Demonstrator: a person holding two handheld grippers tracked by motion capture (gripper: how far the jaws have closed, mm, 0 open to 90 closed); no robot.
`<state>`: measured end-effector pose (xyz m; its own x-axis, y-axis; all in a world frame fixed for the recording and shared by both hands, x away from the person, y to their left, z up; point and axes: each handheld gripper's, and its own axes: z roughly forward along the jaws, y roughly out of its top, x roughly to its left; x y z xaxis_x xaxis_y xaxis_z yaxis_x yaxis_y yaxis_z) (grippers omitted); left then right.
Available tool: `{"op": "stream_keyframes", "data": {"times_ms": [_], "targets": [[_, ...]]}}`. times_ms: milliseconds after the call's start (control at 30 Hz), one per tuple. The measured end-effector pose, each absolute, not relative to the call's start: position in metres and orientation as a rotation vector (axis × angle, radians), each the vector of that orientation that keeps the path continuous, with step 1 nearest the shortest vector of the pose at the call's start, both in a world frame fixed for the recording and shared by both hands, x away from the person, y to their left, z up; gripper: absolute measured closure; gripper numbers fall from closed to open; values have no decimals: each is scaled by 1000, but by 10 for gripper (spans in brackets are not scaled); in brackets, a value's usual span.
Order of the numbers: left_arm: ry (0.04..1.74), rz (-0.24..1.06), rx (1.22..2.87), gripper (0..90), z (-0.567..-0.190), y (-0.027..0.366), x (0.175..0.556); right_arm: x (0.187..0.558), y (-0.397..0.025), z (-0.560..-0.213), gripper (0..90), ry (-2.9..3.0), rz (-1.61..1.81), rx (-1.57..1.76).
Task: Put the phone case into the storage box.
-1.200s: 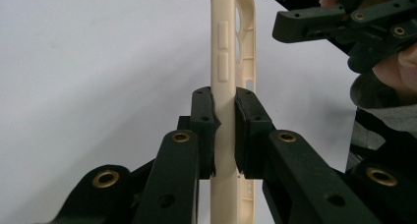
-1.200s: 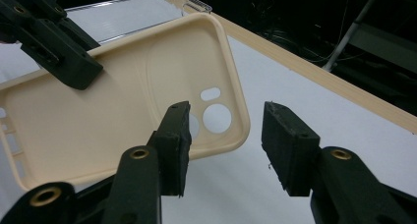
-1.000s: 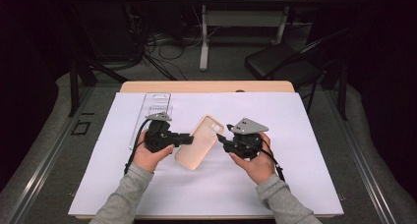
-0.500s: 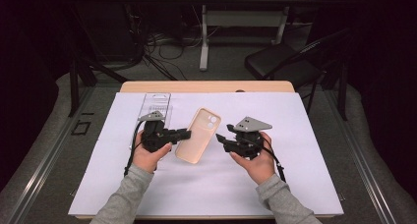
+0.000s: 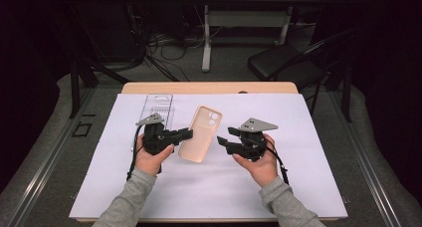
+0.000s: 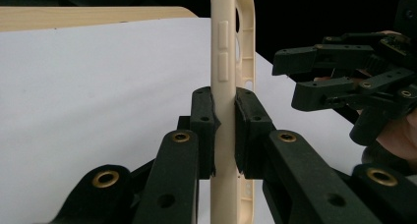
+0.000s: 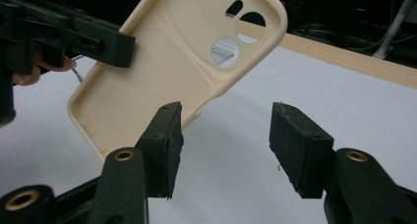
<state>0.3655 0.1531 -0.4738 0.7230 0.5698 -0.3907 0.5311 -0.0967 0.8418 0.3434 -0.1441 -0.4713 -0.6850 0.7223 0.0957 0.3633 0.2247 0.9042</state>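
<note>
A beige phone case (image 5: 200, 133) hangs just above the white sheet, camera cut-outs toward the far side. My left gripper (image 5: 186, 134) is shut on its left long edge. In the left gripper view the case (image 6: 223, 52) stands edge-on between the pads (image 6: 202, 130), side buttons showing. My right gripper (image 5: 226, 136) is open a short way to the right of the case, touching nothing. In the right gripper view the case's hollow inside (image 7: 177, 62) faces me beyond the open right gripper (image 7: 223, 145), and the left gripper (image 7: 120, 49) clamps its rim.
A clear plastic package (image 5: 157, 110) lies flat at the back left of the white sheet (image 5: 298, 177). The sheet covers a wooden table (image 5: 209, 87). A dark chair (image 5: 283, 62) and table legs stand on the floor beyond.
My right gripper has come off the case and drawn back to the right. The case, held by the left gripper, has swung straighter and shifted slightly left and away.
</note>
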Motion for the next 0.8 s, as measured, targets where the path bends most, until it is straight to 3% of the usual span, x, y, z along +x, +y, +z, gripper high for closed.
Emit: {"op": "stream_keyframes", "data": {"times_ms": [800], "targets": [[840,62,1702,808,-470,150,359,348,-144,-479,496,2224,1620,1130]]}}
